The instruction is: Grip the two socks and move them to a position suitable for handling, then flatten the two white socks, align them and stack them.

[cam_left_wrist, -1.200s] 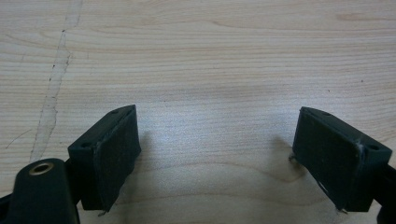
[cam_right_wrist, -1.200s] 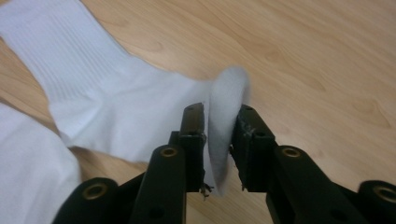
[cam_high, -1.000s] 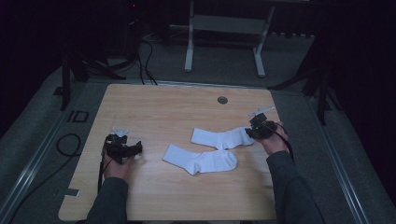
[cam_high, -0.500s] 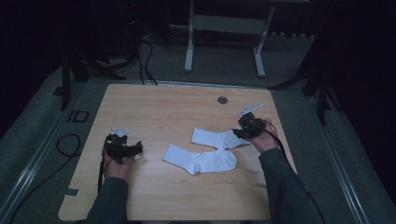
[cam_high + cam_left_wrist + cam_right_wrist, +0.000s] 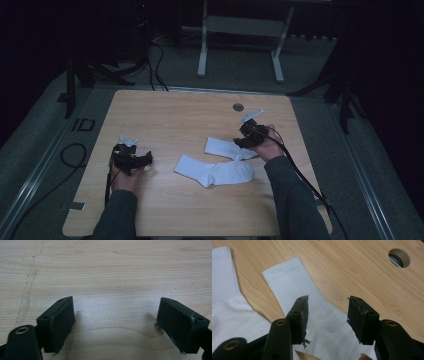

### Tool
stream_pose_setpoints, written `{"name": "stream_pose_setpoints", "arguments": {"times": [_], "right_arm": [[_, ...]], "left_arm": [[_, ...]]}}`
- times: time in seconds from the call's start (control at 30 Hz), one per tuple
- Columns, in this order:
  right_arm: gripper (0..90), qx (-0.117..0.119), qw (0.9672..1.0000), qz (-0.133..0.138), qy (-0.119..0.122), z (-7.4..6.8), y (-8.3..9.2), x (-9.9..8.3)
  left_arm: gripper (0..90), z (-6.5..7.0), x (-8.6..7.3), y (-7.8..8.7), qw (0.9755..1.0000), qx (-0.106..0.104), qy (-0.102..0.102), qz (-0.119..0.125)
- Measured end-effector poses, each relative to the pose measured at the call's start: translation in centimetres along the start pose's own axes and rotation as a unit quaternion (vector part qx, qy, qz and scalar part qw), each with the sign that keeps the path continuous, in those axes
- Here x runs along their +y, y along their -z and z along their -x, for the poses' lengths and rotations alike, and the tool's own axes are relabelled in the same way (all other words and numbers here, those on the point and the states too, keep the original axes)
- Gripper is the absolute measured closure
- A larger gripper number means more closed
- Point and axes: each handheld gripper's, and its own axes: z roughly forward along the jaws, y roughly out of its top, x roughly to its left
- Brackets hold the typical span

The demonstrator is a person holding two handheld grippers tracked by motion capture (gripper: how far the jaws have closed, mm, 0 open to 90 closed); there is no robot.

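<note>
Two white socks lie on the wooden table (image 5: 175,115). The nearer sock (image 5: 214,171) stretches across the middle; the farther sock (image 5: 222,148) lies behind it, its foot end running under my right gripper (image 5: 240,144). In the right gripper view the farther sock (image 5: 294,287) passes beneath the open jaws of my right gripper (image 5: 328,315), and the nearer sock (image 5: 227,305) lies at the left. My left gripper (image 5: 145,159) rests on bare wood at the left. In the left gripper view, my left gripper (image 5: 115,315) stands wide open with nothing between its jaws.
A round cable hole (image 5: 238,107) sits near the table's far edge, also seen as a hole (image 5: 399,257) in the right gripper view. Cables (image 5: 300,175) trail from both grippers. Stand legs (image 5: 240,45) and dark floor lie beyond the table.
My right gripper has moved left and inward from the table's right side to over the foot end of the farther sock. The left gripper has stayed in place.
</note>
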Motion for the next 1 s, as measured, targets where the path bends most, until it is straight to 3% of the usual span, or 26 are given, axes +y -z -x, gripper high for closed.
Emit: {"name": "stream_pose_setpoints", "arguments": {"times": [0.37, 0.63, 0.77, 1.0], "right_arm": [[45.7, 0.009, 0.9998, -0.007, 0.014, -0.7, -1.3, 0.7], [49.0, 0.045, 0.9965, -0.020, 0.068, -1.2, -2.8, 1.3], [51.2, 0.057, 0.9951, -0.023, 0.078, -1.4, -3.3, 1.7], [52.9, 0.062, 0.9911, -0.044, 0.109, -2.0, -4.6, 2.2]], "left_arm": [[14.9, 0.0, 0.0, 0.0, 1.0000, 0.000, 0.000, 0.000], [14.8, 0.0, 0.0, 0.0, 1.0000, 0.000, 0.000, 0.000], [14.9, 0.0, 0.0, 0.0, 1.0000, 0.000, 0.000, -0.001], [14.9, 0.0, 0.0, 0.0, 1.0000, 0.000, 0.000, 0.000]]}}
